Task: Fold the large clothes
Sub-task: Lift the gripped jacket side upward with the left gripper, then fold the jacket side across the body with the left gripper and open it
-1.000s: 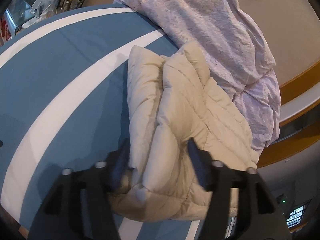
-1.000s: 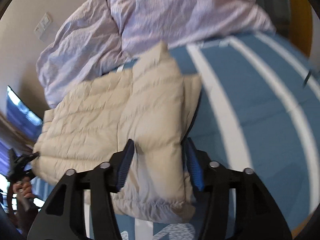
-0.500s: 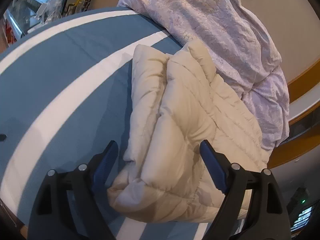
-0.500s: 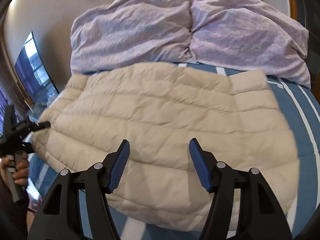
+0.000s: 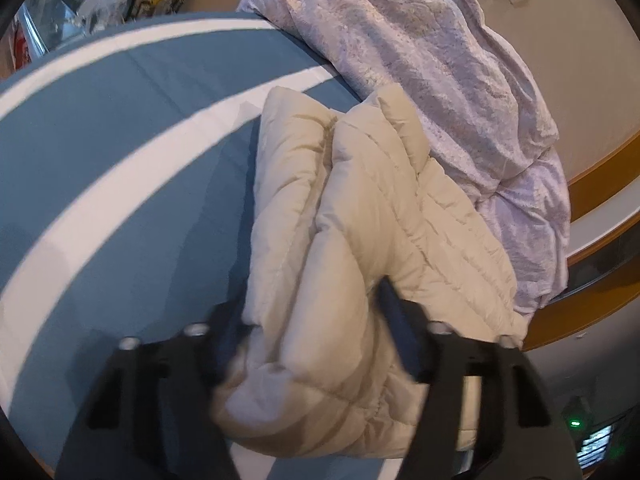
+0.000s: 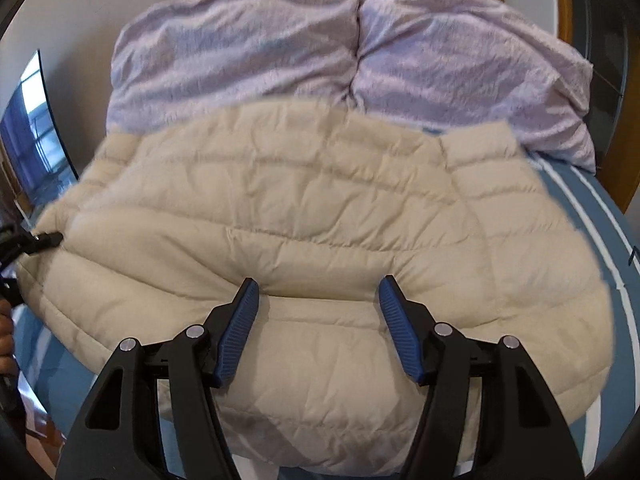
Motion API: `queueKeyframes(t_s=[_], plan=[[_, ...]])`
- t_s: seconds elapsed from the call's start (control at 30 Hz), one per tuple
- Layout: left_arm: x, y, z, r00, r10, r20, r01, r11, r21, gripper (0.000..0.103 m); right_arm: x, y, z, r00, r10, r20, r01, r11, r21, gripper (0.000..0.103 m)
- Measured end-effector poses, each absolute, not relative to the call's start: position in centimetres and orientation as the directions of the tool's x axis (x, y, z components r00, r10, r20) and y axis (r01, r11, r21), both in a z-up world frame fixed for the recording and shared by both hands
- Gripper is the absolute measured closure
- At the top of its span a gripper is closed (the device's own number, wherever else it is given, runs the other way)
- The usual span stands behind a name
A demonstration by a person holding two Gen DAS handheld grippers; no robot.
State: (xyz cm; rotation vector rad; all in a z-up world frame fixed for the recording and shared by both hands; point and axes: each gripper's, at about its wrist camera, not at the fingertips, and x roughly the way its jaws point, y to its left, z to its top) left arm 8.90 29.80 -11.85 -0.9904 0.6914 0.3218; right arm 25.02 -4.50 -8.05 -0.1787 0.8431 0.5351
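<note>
1. The beige puffer jacket [image 6: 320,208] lies on the blue striped bed [image 5: 100,152], touching the lilac duvet [image 6: 248,52].
2. Your left gripper [image 5: 316,332] has just been closing and now pinches a thick fold at the jacket's end.
3. Your right gripper [image 6: 318,320] hovers released over the middle.
4. It looks light, puffy and probably slippery: grab doubled edges, not a flat panel.

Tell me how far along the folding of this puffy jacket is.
Partly done: the beige jacket lies on the striped bed, one side already doubled over. In hand: the left tool has just been closing on the bunched end; the right tool hangs open above the middle. Left: the final fold.
</note>
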Motion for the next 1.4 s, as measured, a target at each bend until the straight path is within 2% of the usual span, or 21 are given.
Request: queueKeyframes(t_s=[0.1, 0.3, 0.6, 0.87, 1.1, 1.4], plan=[[8.8, 29.9, -11.7, 0.764, -0.074, -0.641, -0.518, 0.523, -0.677, 0.071, 25.1, -3.4, -9.2, 0.532, 0.344, -0.774, -0.526, 0.850, 0.016, 0.038], [8.8, 29.9, -9.4, 0.809, -0.102, -0.579, -0.450, 0.526, -0.722, 0.082, 25.3, -2.6, -9.8, 0.512, 0.308, -0.802, -0.525, 0.851, -0.008, 0.038], [9.3, 27.0, -2.4, 0.893, -0.167, -0.417, -0.252, 0.583, -0.772, 0.084, 25.5, -2.3, -10.3, 0.512, 0.289, -0.809, -0.521, 0.853, -0.025, 0.038], [11.7, 22.2, 1.5, 0.902, -0.281, -0.329, -0.094, 0.616, -0.782, 0.084, 25.6, -2.5, -10.4, 0.504, 0.302, -0.810, -0.521, 0.853, -0.006, 0.038], [14.9, 16.4, 1.8, 0.859, -0.414, -0.303, 0.007, 0.600, -0.800, 0.084, 26.1, -3.2, -10.4, 0.485, 0.336, -0.807, -0.530, 0.848, 0.035, 0.038], [20.3, 10.3, -0.7, 0.782, -0.532, -0.326, 0.029, 0.553, -0.833, 0.084, 27.1, -5.3, -10.2, 0.439, 0.444, -0.781, -0.540, 0.826, 0.165, 0.038]])
